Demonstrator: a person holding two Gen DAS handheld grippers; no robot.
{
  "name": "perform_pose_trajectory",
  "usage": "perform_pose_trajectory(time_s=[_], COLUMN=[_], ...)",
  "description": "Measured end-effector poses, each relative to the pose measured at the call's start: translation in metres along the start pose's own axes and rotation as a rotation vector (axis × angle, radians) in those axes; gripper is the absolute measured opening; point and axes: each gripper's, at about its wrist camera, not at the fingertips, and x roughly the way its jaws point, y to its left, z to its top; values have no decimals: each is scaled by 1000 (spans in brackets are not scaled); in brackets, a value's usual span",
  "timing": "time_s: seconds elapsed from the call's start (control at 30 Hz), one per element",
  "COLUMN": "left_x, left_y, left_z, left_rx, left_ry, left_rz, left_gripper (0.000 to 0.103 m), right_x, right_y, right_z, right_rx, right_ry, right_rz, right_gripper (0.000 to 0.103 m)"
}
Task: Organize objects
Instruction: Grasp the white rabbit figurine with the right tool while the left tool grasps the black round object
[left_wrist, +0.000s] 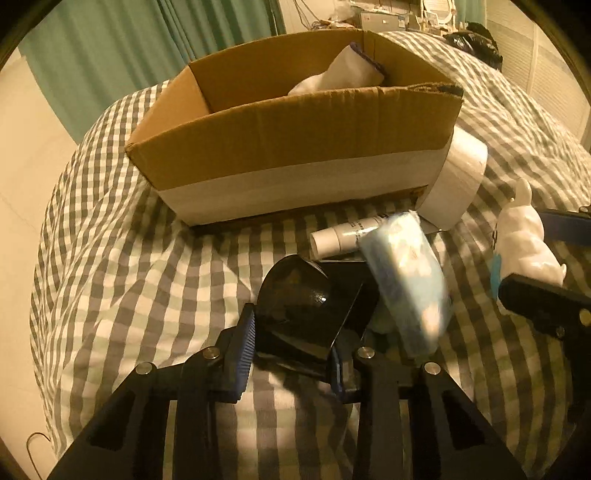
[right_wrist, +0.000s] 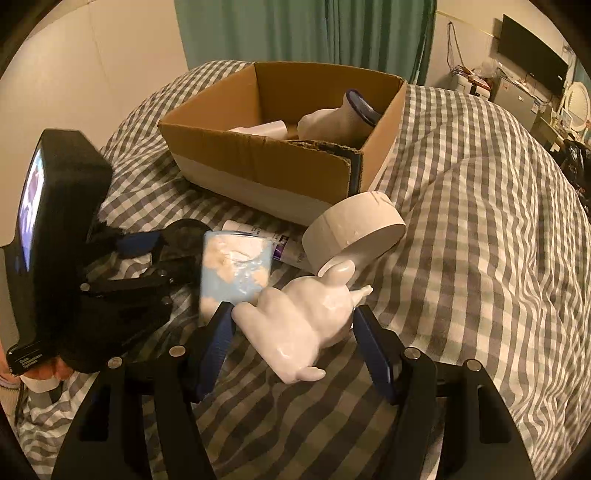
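Note:
On the checked bedspread stands an open cardboard box (left_wrist: 295, 129), also in the right wrist view (right_wrist: 280, 162), with white items inside. My left gripper (left_wrist: 291, 354) is shut on a glossy black scoop-shaped object (left_wrist: 306, 314). A light blue wrapped pack (left_wrist: 406, 277) leans against it, seen too in the right wrist view (right_wrist: 232, 269). My right gripper (right_wrist: 295, 339) is open, its fingers on either side of a white rabbit figurine (right_wrist: 310, 321), which also shows in the left wrist view (left_wrist: 524, 240).
A white tape roll (right_wrist: 354, 232) leans against the box's near corner. A white tube (left_wrist: 347, 236) lies in front of the box. The left gripper's body (right_wrist: 62, 240) is at the left of the right wrist view. Furniture and a monitor stand beyond the bed.

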Motion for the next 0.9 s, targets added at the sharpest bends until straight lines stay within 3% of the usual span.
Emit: perform_pose_trajectory(time_s=[0.1, 0.2, 0.5, 0.8, 0.9], left_x=[-11, -23, -50, -103, -121], left_y=[4, 7, 13, 24, 28], left_z=[-4, -7, -15, -15, -9], left_rx=[-14, -26, -44, -62, -59], left_ry=[-19, -31, -78, -182, -204], left_rz=[0, -2, -12, -12, -62], left_gripper=[31, 11, 8, 8, 8], right_x=[-3, -13, -46, -84, -99], right_y=[1, 1, 10, 29, 36], right_z=[-1, -5, -9, -10, -8], right_rx=[11, 17, 10, -21, -38], right_ry=[-12, -26, -81, -150, -182], right_rz=[-8, -18, -42, -67, -71], right_gripper=[65, 65, 65, 65, 65])
